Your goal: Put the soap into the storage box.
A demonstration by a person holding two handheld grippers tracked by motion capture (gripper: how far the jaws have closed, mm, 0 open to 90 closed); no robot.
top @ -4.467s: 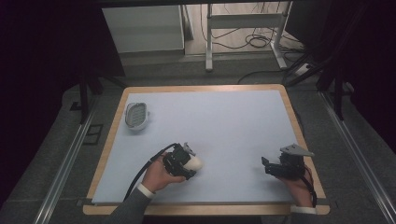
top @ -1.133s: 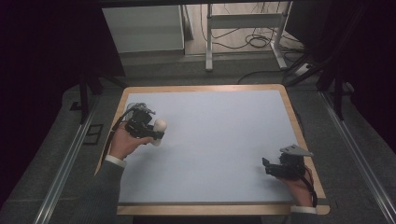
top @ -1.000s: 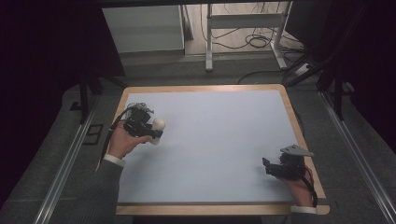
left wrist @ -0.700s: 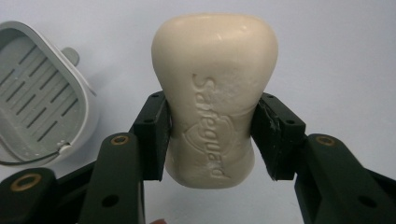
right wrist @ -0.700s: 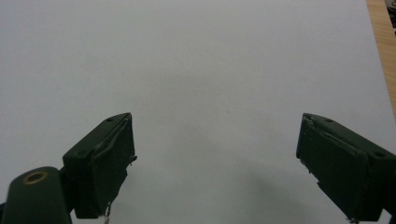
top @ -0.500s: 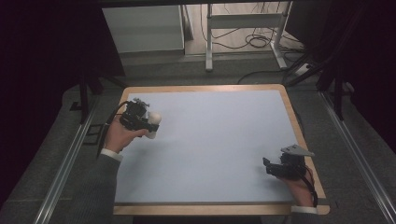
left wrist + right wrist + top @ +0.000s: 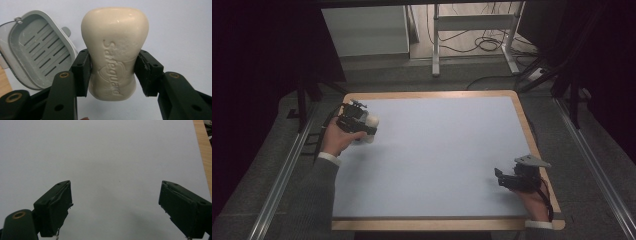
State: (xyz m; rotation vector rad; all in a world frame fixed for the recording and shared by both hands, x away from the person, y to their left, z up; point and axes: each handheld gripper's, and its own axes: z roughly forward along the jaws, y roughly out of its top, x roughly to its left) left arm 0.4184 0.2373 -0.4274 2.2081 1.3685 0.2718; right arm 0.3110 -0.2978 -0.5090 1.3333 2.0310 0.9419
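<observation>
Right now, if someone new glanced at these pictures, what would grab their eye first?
The cream soap, stamped Safeguard, clamped at its waist in the left tool near the table's far-left corner. Just beside it lies an empty grey slotted dish. At the near right edge, the right tool hangs open over bare table.

The left gripper (image 7: 364,127) is held over the far left part of the table, the left hand (image 7: 337,140) wrapped around its body and the grey-sleeved forearm reaching in from the bottom edge. Its two black jaws are clamped against the sides of a bar of soap (image 7: 115,50), which stands up between them. The right gripper (image 7: 502,178) sits low near the near right corner, its jaws spread wide apart with nothing between them; the right hand (image 7: 532,200) grips it from behind.
</observation>
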